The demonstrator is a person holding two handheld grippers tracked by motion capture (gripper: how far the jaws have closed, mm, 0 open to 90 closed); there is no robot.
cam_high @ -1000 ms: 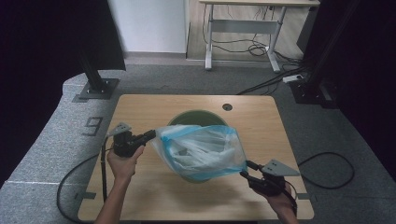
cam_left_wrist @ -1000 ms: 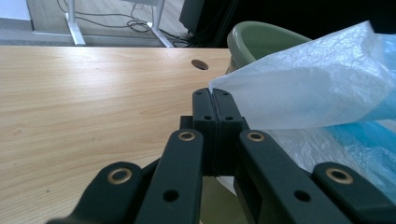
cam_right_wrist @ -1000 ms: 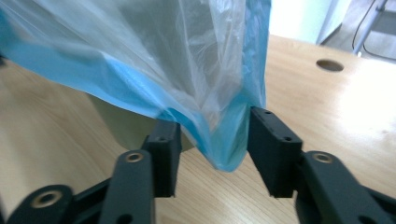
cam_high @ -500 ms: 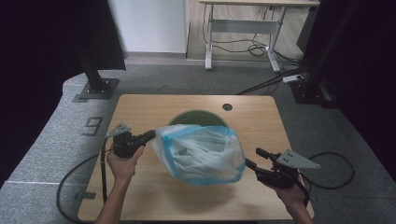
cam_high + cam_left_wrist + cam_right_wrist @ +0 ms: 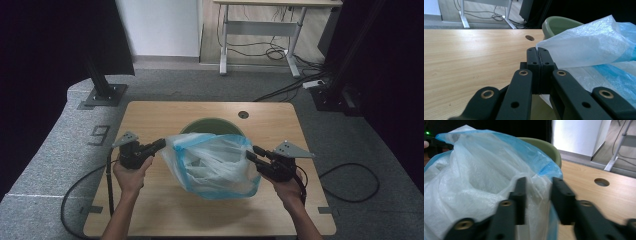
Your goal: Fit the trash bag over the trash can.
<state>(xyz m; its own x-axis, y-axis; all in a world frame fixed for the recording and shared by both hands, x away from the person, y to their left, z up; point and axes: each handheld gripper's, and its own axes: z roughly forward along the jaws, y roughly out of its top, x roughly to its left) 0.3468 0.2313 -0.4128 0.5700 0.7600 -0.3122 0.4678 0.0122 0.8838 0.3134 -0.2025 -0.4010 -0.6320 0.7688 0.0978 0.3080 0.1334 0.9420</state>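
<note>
Left gripper [image 5: 539,65] clamps the translucent blue-white plastic bag [image 5: 215,165]; right gripper [image 5: 537,195] gapes astride its rim, so the bag may sag

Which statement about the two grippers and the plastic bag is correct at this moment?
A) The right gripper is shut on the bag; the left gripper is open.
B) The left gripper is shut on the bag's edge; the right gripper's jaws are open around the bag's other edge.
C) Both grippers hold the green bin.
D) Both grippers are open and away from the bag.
B: the left gripper has its jaws pressed together on the plastic bag, while the right gripper shows a gap between its jaws with bag film inside it.
</note>
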